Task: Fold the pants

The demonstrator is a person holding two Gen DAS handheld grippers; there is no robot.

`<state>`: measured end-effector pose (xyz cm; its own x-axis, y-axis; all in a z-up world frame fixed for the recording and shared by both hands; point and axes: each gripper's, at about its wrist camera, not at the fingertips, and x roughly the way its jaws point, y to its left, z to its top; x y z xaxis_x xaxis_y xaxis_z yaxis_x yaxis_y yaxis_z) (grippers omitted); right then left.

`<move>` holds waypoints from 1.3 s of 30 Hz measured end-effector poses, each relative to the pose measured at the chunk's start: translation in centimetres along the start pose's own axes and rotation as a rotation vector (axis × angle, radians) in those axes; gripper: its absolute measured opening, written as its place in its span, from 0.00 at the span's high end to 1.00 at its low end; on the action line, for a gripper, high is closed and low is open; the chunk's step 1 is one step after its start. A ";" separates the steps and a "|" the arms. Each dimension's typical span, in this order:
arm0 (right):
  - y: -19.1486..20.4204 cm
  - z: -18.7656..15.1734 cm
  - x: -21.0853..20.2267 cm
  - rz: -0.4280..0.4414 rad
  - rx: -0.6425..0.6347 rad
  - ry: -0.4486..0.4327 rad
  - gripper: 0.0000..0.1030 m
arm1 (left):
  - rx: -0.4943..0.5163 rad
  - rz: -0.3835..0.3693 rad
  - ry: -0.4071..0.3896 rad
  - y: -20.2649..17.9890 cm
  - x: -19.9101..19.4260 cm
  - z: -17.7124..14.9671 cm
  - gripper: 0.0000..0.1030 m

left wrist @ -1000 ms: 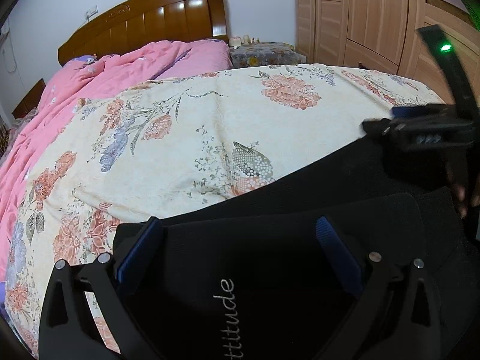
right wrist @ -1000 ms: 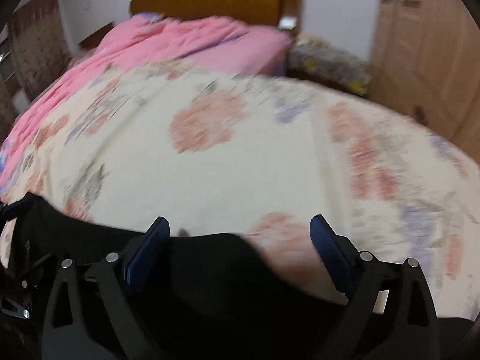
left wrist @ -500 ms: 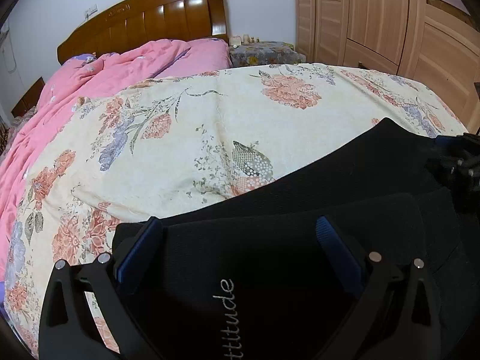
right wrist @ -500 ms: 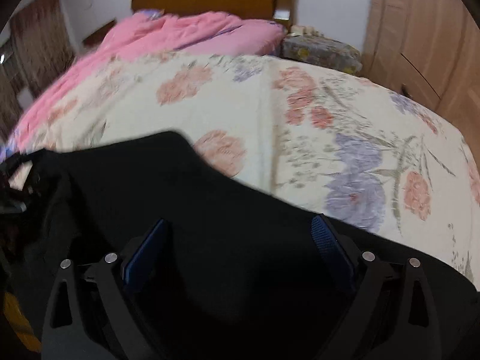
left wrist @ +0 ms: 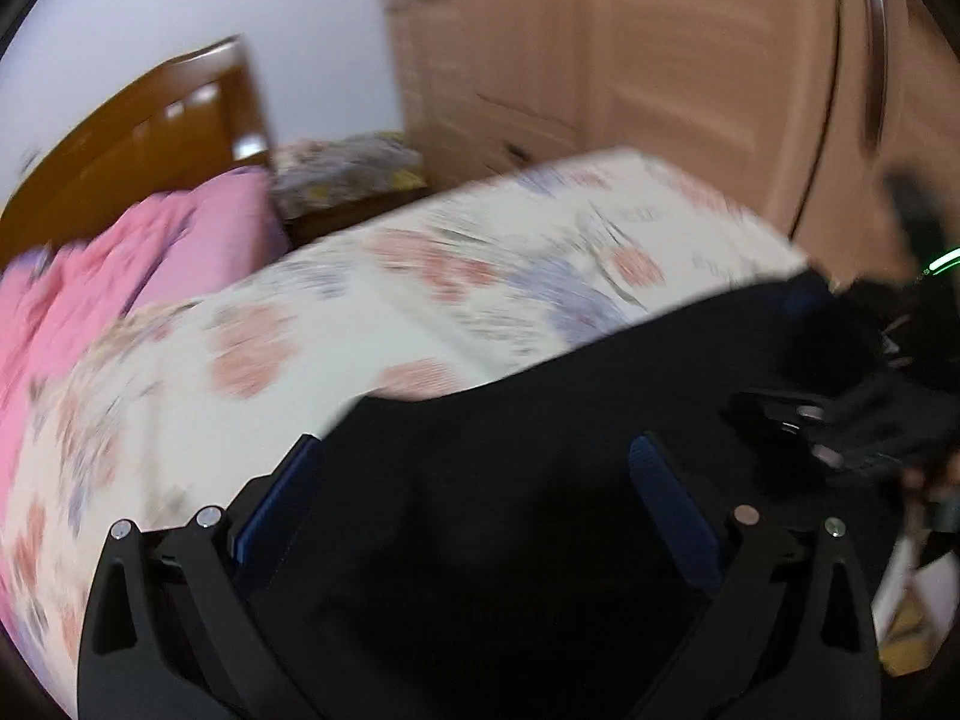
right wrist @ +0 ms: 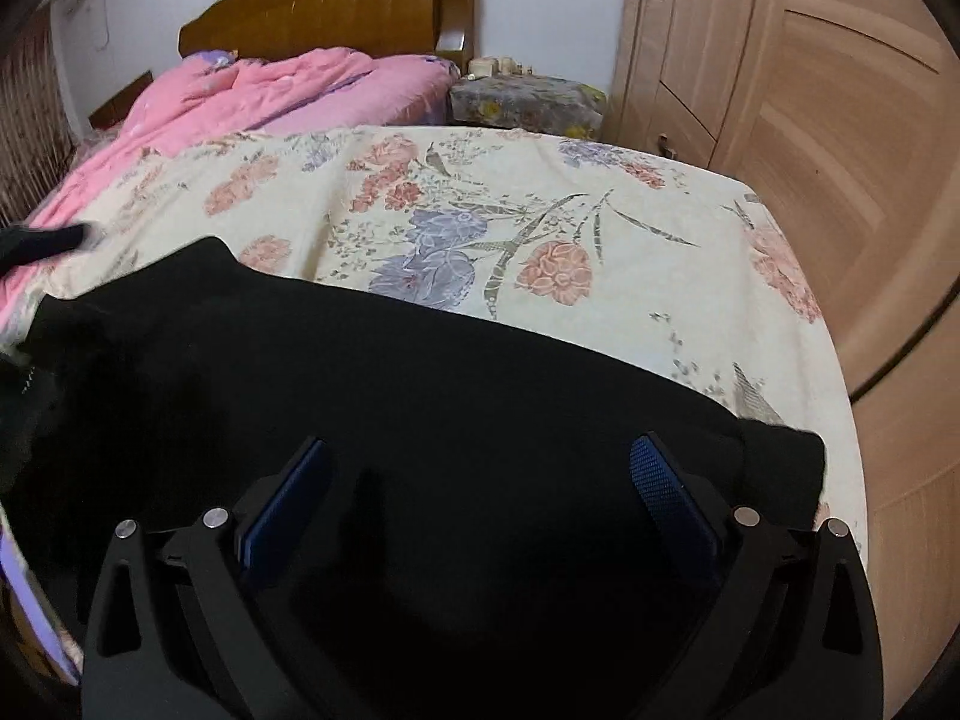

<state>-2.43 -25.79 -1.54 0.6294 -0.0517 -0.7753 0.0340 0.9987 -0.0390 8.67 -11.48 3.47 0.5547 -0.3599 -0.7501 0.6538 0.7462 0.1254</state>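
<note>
Right wrist view, right claw (right wrist: 480, 483) opening wide at lower centre, nothing pinched, black pants (right wrist: 420, 372) spread beneath it on the floral bedspread (right wrist: 540, 192), left wrist view blurred, left claw (left wrist: 474, 480) spread wide over the pants (left wrist: 540, 420), lower frame.

A floral bedspread (right wrist: 480, 180) covers the bed, a pink quilt (right wrist: 270, 90) bunched near the wooden headboard (right wrist: 336, 6) (wardrobe (right wrist: 780, 90) alongside).
</note>
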 end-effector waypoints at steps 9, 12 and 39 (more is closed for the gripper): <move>-2.5 -4.3 0.3 -0.029 -0.064 0.045 0.05 | -0.037 -0.128 0.155 -1.0 9.2 0.6 0.01; -2.5 -4.8 -1.6 -0.047 -0.050 0.028 0.06 | -0.031 -0.112 0.147 -1.5 9.2 0.5 0.01; 7.7 -12.6 -6.2 0.072 -0.128 -0.044 0.04 | 0.092 -0.114 0.074 -10.4 9.8 3.3 0.01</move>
<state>-15.83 -17.74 -4.94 0.6602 0.0225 -0.7508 -0.1097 0.9917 -0.0667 9.00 -24.61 -3.05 0.4368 -0.3950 -0.8082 0.7568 0.6470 0.0928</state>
